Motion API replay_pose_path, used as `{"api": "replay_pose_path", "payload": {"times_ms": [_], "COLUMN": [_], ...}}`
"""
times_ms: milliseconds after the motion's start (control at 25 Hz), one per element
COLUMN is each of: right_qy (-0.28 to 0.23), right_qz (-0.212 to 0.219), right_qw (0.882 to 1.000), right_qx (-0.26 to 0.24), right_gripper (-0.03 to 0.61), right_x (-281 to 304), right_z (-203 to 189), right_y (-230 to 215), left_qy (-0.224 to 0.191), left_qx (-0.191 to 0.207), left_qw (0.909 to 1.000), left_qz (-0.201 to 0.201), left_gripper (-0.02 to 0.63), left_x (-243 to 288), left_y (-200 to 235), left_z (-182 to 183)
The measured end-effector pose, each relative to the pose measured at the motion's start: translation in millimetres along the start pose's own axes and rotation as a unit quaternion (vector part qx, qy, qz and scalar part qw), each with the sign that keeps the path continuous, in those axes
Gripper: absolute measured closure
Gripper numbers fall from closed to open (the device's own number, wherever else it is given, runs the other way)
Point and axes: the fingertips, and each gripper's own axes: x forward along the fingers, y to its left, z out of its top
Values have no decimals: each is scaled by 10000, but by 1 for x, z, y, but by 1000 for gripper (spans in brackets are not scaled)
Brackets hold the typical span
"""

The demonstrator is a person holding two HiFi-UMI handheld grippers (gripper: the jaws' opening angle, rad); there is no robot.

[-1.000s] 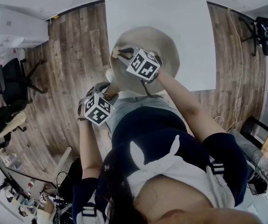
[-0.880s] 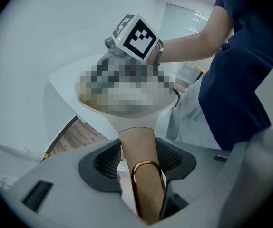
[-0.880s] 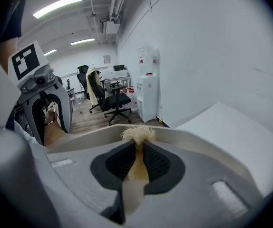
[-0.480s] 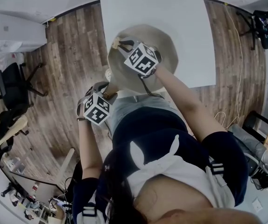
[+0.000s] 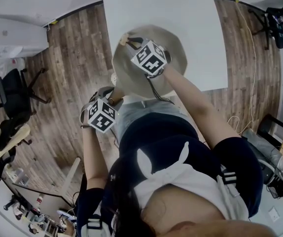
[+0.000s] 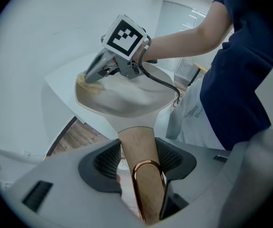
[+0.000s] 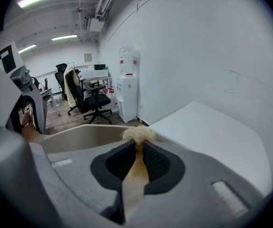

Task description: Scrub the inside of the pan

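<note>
A beige pan [image 5: 171, 48] sits on the near edge of the white table [image 5: 191, 9]. Its wooden handle [image 6: 137, 148], with a copper hanging loop, lies between the jaws of my left gripper [image 6: 137, 159], which is shut on it. My right gripper [image 5: 130, 42] reaches into the pan at its far left side and is shut on a wooden-handled scrub brush [image 7: 135, 167]. The pale bristles [image 7: 138, 134] stick out past the jaws, against the pan's [image 7: 79, 137] inner wall. In the left gripper view the right gripper [image 6: 103, 69] presses the brush [image 6: 85, 80] near the pan's [image 6: 127, 99] left rim.
The table [image 7: 212, 132] runs back along a white wall. To the left lies wood floor [image 5: 77, 48], with office chairs [image 7: 86, 96] and a water dispenser [image 7: 127, 87]. The person's body and legs [image 5: 166, 147] stand close against the table's near edge.
My right gripper has slid the brush across the pan toward its far left rim. The left gripper has kept its hold on the handle without moving.
</note>
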Motion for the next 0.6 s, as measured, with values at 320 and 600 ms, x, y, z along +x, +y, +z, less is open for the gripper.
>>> {"api": "replay_pose_path", "payload": {"times_ms": [320,600], "right_qy": [139,336], "right_qz": [-395,-858], "right_qw": [9991,9950], "right_qx": [104,383], "right_gripper": [534,534], "right_x": [1,-10], "right_z": [-3,-22], "right_y": [-12,-37], "left_qy": [10,-8], "left_qx": [9,-41], "left_qw": [10000,10000], "left_qz": [2,-4], "left_gripper": [390,390], "left_x": [-1,-1], "left_y": [5,4], "left_z": [-1,-1]}}
